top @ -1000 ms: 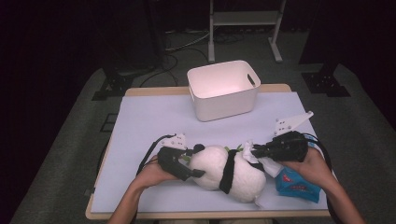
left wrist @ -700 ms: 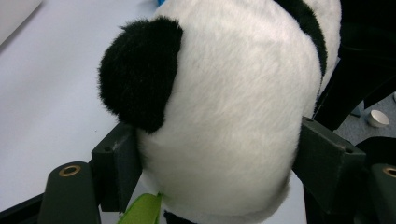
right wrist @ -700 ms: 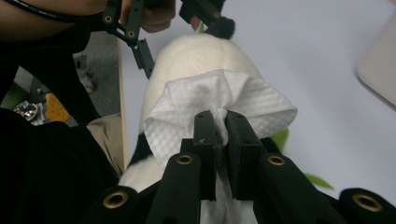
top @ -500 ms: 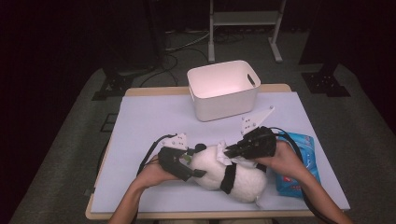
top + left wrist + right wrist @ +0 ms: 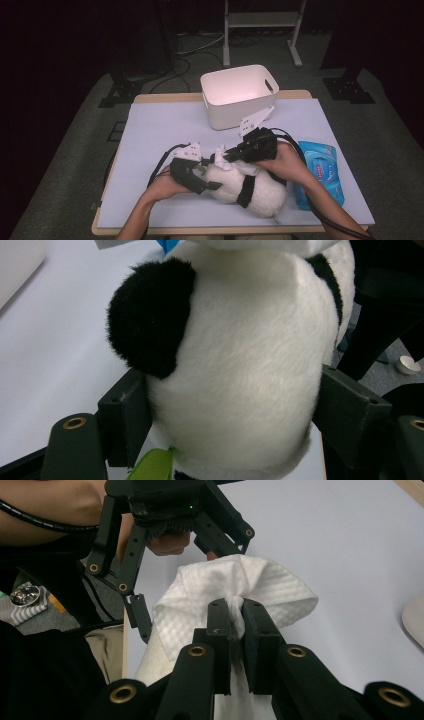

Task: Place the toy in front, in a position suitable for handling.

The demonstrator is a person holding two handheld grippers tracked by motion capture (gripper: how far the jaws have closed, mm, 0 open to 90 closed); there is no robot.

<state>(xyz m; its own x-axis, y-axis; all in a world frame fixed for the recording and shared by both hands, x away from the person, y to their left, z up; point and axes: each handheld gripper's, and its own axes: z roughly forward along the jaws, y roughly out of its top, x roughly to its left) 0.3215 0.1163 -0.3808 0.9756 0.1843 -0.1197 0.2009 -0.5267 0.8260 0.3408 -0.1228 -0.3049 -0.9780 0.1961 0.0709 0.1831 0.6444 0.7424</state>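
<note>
- Panda plush (image 5: 250, 187) lies on its side on the pale mat (image 5: 160, 130), near the person's edge of the table, between the two hands.
- Left gripper (image 5: 200, 176): jaws clamped on the toy's head end, one on each flank of the white fur just under a black ear (image 5: 150, 320); this grip pins the toy down.
- Long axis of the toy runs from the left gripper toward the near right corner, head at left, rump at lower right.
- Right gripper (image 5: 227, 156): jaws pressed together on a bunched white wipe (image 5: 235, 592), which hangs over the head end, just beside the left gripper.
- Judgement: the step in hand is wiping the plush; the fur lies directly below and toward the person from the wipe, so the next stroke would call for a short drop onto the head and then a pass along the body to the right.
- Look of the toy: fluffy white body, black ear, black band across the middle, small green tag (image 5: 152, 465) by the left jaws.
- Farther right: blue wipes pack (image 5: 320, 170) lies just beside the right forearm; white bin (image 5: 240, 95) stands at the far edge.
</note>
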